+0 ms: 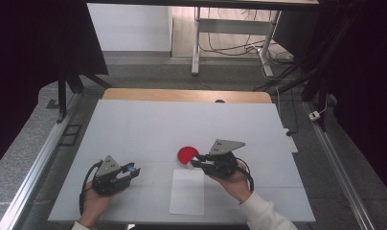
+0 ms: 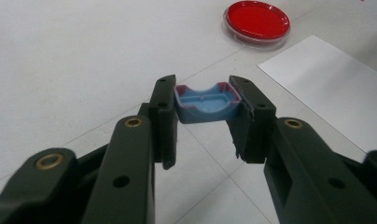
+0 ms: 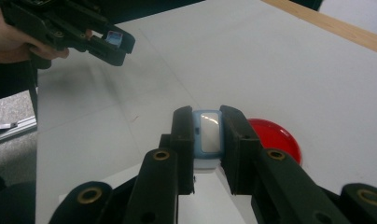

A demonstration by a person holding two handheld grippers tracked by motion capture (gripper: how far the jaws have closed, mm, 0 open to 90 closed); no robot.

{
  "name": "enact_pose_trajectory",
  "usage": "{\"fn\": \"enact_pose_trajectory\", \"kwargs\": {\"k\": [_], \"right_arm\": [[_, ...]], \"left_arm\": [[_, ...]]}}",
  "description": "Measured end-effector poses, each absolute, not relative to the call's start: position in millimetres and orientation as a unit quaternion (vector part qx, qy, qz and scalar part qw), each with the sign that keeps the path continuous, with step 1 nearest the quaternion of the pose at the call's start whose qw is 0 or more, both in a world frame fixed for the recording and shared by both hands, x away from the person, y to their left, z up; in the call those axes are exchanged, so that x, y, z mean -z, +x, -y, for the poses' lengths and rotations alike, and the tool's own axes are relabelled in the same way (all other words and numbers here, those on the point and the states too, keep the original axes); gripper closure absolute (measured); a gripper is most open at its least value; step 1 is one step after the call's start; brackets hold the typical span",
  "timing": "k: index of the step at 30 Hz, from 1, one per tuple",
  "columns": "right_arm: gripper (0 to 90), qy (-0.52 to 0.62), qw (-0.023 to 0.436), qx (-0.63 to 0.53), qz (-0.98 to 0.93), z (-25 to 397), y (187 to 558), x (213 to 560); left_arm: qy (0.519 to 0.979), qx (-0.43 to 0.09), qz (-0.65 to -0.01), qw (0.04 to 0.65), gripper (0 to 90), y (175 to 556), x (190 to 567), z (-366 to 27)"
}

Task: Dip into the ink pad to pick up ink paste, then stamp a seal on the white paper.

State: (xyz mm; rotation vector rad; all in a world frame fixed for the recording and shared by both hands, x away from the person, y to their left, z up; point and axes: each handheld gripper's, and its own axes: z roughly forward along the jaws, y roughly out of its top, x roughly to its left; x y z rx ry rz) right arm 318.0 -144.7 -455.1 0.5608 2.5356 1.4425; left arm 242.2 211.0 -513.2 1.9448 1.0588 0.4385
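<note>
Left hand-held gripper [image 2: 203, 109] clamped on a blue cap [image 2: 206, 103], right hand-held gripper [image 3: 206, 140] gripping a pale blue case [image 3: 207, 137], beside red dish [image 3: 275, 136]

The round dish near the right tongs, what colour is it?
Bright red, in a clear rim; the dish shows best in the left gripper view.

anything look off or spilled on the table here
Nothing spilled. The red dish sits flat and the white sheet lies flat beside it. Only oddity: red stains along the rim of the blue piece in the left hand-held gripper. The right hand-held gripper grips another blue piece.
</note>
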Motion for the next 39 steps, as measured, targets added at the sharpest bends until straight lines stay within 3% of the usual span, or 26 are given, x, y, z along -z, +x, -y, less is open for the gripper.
{"fn": "enact_pose_trajectory", "kwargs": {"k": [39], "right_arm": [[75.0, 0.163, 0.058, -0.465, -0.868, 142.1, 294.8, 464.8]], "left_arm": [[0.778, -0.173, -0.423, 0.431, 64.0, 241.1, 513.4, -210.2]]}}
